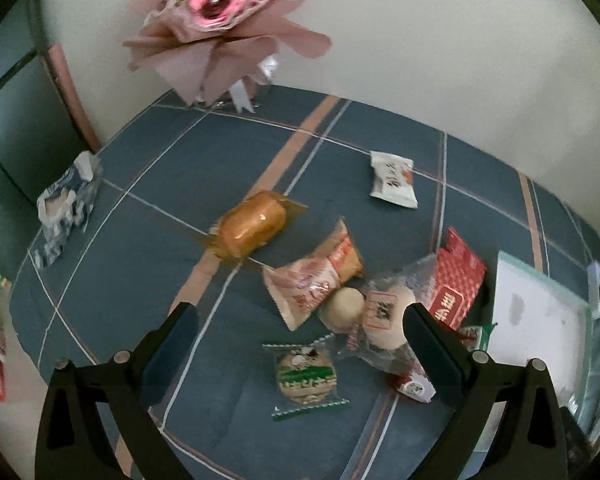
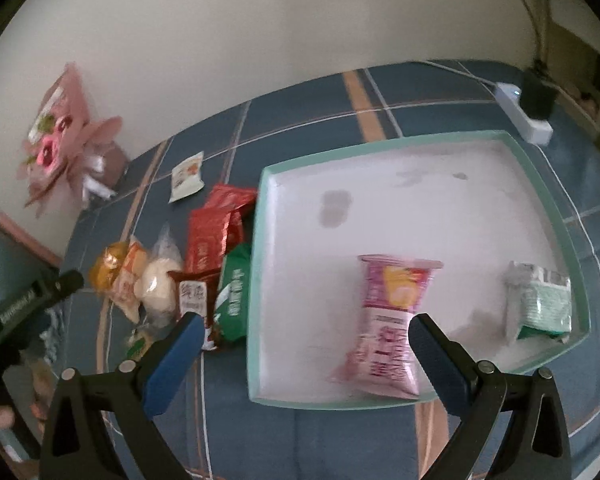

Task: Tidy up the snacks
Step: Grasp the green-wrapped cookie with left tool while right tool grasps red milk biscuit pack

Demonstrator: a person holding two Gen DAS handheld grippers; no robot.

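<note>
My left gripper (image 1: pixel 300 320) hangs open over a pile of snacks on the blue plaid cloth: a green-and-white biscuit pack (image 1: pixel 306 372), a clear bag of pale buns (image 1: pixel 376 316), a pink-orange packet (image 1: pixel 320 280), red packets (image 1: pixel 456 280) and an orange-wrapped cake (image 1: pixel 254 224). A white packet (image 1: pixel 392 180) lies apart, farther back. My right gripper (image 2: pixel 304 324) is open above the near edge of the mint-rimmed white tray (image 2: pixel 260 240). In the tray lie a pink packet (image 2: pixel 392 312) and a green-white packet (image 2: pixel 544 300). Nothing sits between either pair of fingers.
A pink flower bouquet (image 1: pixel 216 28) leans on the wall at the back left. A blue-white paper bag (image 1: pixel 66 204) stands at the table's left edge. A white power strip (image 2: pixel 524 112) with a black plug lies behind the tray. The left gripper's body (image 2: pixel 28 304) shows at left.
</note>
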